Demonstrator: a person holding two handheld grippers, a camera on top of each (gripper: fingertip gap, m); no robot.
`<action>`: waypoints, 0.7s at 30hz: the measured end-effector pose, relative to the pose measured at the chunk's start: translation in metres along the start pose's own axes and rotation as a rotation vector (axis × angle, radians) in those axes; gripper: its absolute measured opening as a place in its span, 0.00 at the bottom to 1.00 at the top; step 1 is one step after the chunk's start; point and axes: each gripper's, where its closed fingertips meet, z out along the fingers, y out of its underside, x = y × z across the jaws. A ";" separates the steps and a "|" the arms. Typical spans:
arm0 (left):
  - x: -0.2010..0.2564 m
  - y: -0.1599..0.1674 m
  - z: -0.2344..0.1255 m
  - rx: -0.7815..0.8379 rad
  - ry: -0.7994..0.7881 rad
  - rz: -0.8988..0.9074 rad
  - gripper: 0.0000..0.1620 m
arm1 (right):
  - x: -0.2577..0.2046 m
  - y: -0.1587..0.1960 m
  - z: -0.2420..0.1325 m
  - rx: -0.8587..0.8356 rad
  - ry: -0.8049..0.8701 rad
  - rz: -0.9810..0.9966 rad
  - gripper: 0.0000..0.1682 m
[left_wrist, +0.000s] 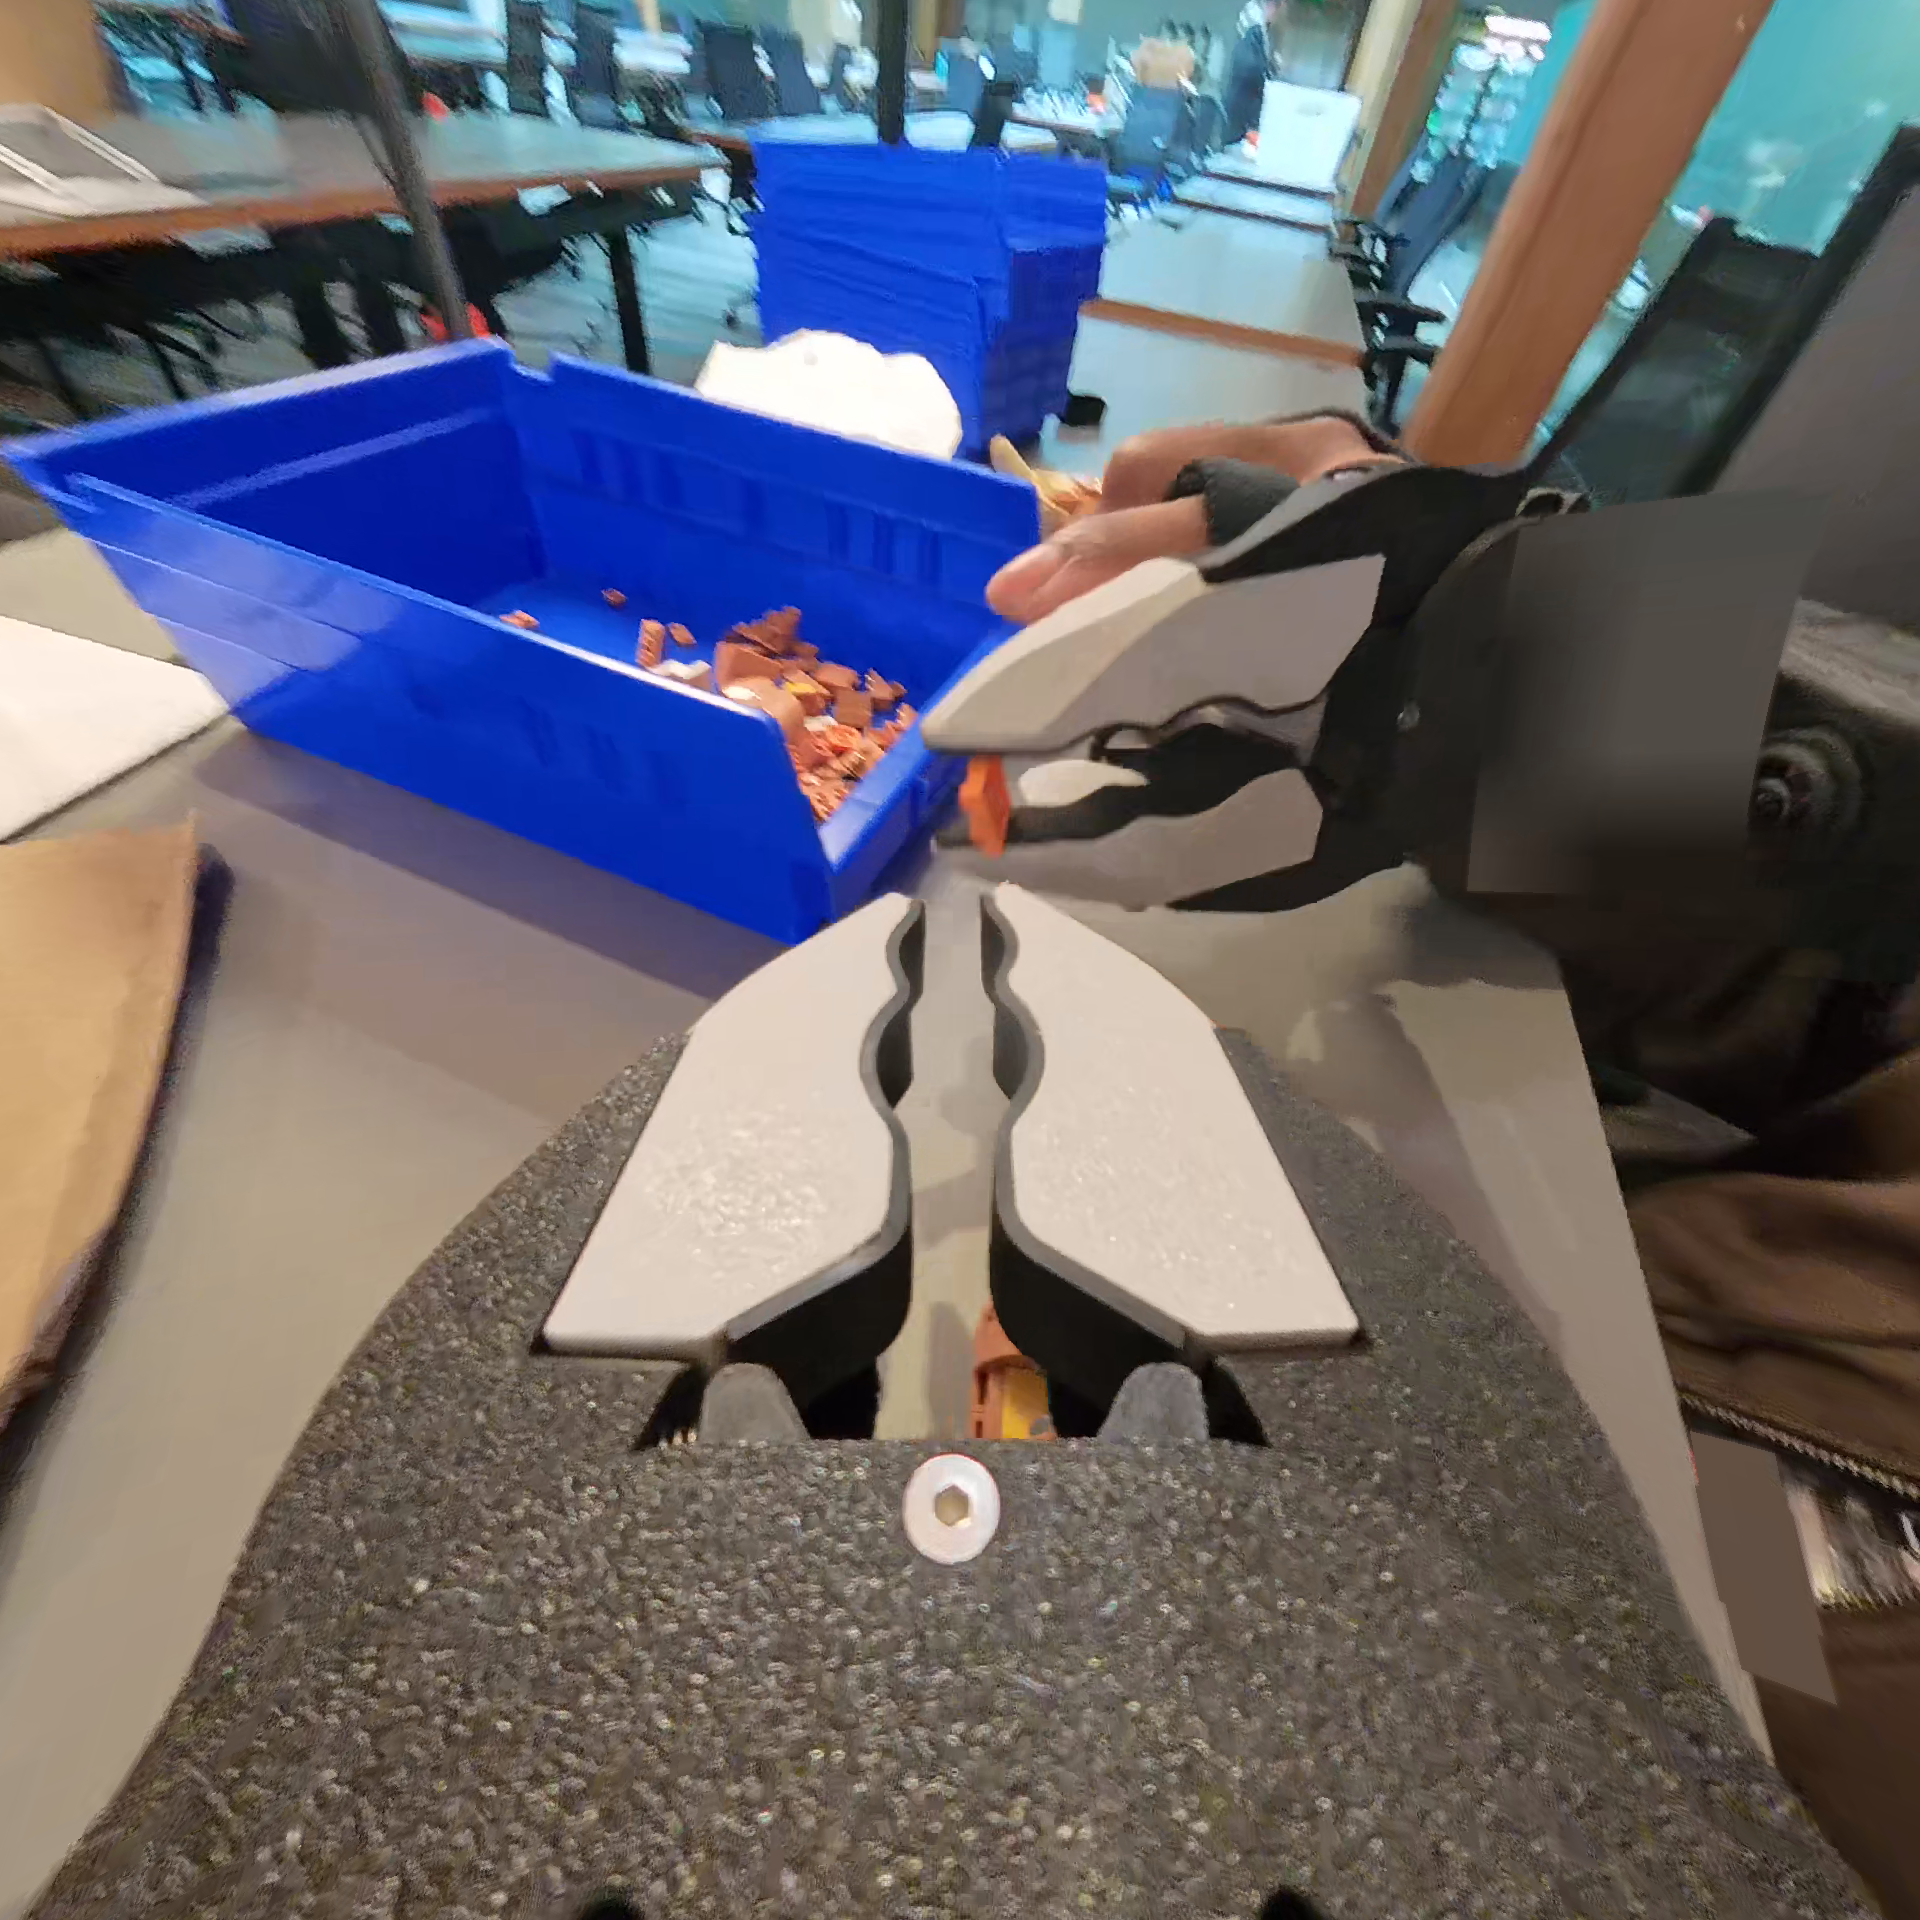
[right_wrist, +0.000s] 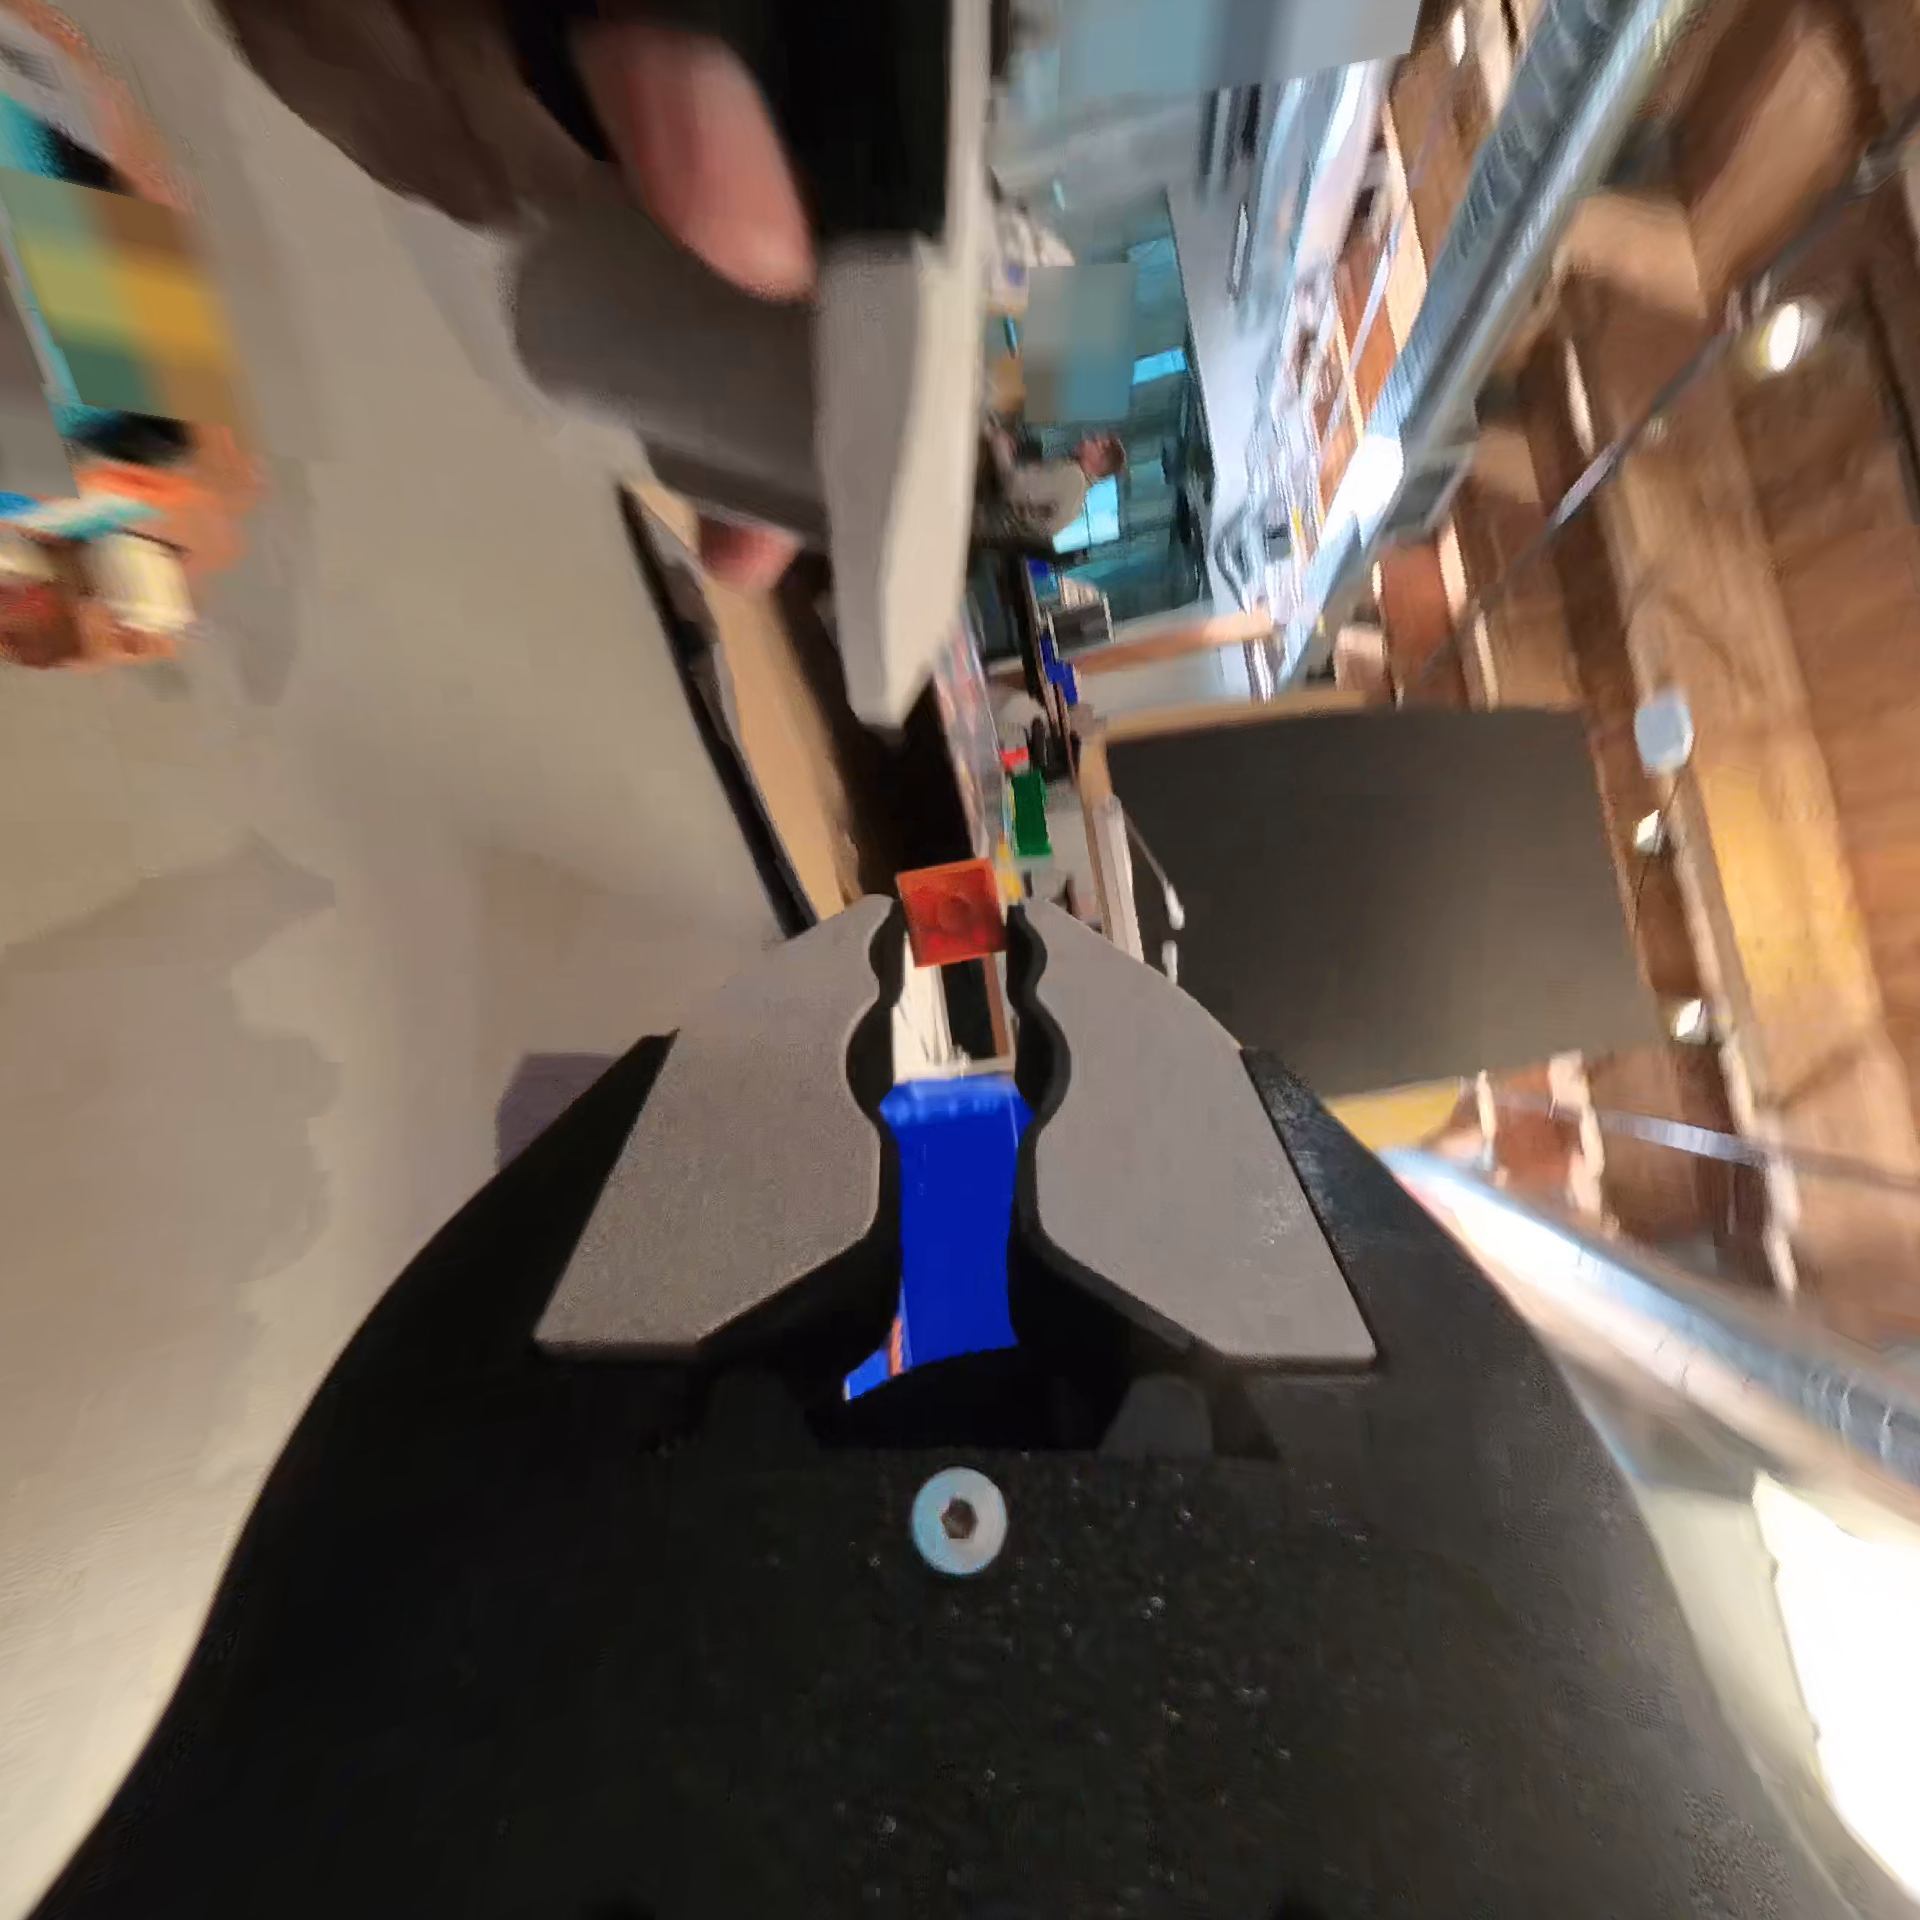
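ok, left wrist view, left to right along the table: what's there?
Brown paper bag at the left edge → open blue plastic bin holding small reddish-brown bricks → small orange brick pinched in the right gripper, which is turned sideways → the gloved hand gripping it.

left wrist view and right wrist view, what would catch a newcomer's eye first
The blue bin on the grey table, left of centre, with a heap of reddish-brown bricks in its near corner. Beside it the right claw, turned on its side, pinches one orange brick, which also shows between its fingertips in the right wrist view. The left claw stands just below it, nearly shut and holding nothing.
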 end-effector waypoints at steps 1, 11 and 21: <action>-0.003 -0.004 -0.003 0.025 -0.018 -0.001 0.06 | 0.009 0.014 0.000 -0.051 0.023 0.057 0.10; -0.005 -0.006 -0.004 0.028 -0.048 0.037 0.06 | 0.023 0.108 -0.007 -0.385 -0.009 0.554 0.19; -0.005 -0.009 -0.006 0.039 -0.057 0.049 0.06 | -0.114 0.001 -0.088 -0.046 -1.108 0.551 0.25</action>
